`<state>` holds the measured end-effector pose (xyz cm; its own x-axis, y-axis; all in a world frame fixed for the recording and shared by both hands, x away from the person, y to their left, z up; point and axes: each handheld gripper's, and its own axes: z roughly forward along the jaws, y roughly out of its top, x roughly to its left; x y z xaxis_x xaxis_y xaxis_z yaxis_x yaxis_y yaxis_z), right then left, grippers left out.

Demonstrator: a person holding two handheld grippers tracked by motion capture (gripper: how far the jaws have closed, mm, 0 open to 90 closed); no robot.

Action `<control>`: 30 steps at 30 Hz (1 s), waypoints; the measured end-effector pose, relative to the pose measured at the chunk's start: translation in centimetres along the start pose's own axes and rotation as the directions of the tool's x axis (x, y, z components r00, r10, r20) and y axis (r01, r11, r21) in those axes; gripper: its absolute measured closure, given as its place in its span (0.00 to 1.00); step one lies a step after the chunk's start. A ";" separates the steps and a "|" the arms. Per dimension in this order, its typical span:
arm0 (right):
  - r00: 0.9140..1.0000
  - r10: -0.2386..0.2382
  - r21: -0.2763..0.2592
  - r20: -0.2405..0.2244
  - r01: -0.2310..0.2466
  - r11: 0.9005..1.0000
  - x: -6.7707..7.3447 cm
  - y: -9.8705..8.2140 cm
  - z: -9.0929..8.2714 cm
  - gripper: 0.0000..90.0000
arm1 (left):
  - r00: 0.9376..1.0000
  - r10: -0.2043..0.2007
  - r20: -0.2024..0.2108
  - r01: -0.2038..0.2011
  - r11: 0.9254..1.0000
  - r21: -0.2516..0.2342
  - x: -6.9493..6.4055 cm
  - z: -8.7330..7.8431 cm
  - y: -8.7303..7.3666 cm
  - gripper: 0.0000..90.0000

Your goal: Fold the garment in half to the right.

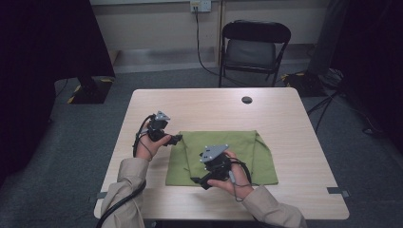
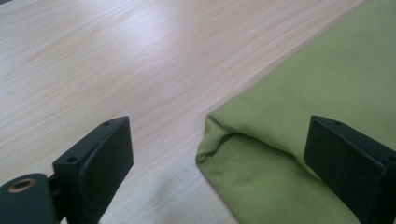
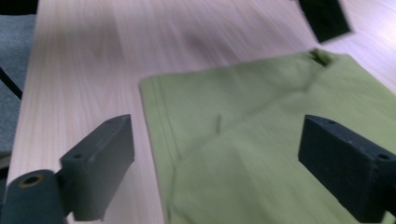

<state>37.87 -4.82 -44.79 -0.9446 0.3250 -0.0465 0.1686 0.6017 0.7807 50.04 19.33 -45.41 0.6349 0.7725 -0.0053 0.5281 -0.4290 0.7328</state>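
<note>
A green cloth (image 1: pixel 237 152) lies folded flat on the near half of the wooden table (image 1: pixel 214 107). My left gripper (image 1: pixel 177 139) is held just off the cloth's far left corner, pointing right at it. In the left gripper view its jaws stand open (image 2: pixel 219 140), with that folded corner (image 2: pixel 289 112) lying on the table between them, untouched. My right gripper (image 1: pixel 198 181) hovers over the cloth's near left part, pointing left. Its jaws are open (image 3: pixel 215 140) above the cloth (image 3: pixel 261 130) and its hemmed edge, with nothing gripped. A jaw of the left gripper (image 3: pixel 324 18) shows beyond the cloth.
A small black round disc (image 1: pixel 246 99) sits near the table's far edge. Behind the table stands a black folding chair (image 1: pixel 254 45). Cables run across the grey floor at right (image 1: pixel 328 99). Bare wood surrounds the cloth on all sides.
</note>
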 end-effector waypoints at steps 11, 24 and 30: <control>0.999 -0.010 0.022 -0.032 0.010 1.000 1.7 1.0 5.0 0.21 | 0.999 0.020 0.032 -0.021 1.000 0.014 -0.2 2.6 -0.3 0.14; 0.998 -0.009 0.063 -0.058 0.012 0.998 3.7 2.0 9.1 0.30 | 0.998 0.044 0.054 -0.047 0.997 0.060 0.0 4.1 -1.5 0.20; 0.999 0.014 0.082 -0.038 -0.011 0.997 3.8 2.0 9.9 0.41 | 0.995 0.060 0.077 -0.063 0.997 0.039 0.3 4.2 -1.6 0.22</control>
<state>37.41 4.85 -49.61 -0.9521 0.3055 -0.0115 0.2016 0.6556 0.7277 51.69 18.28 -49.43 0.7072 0.7069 -0.0137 0.5084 -0.4949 0.7047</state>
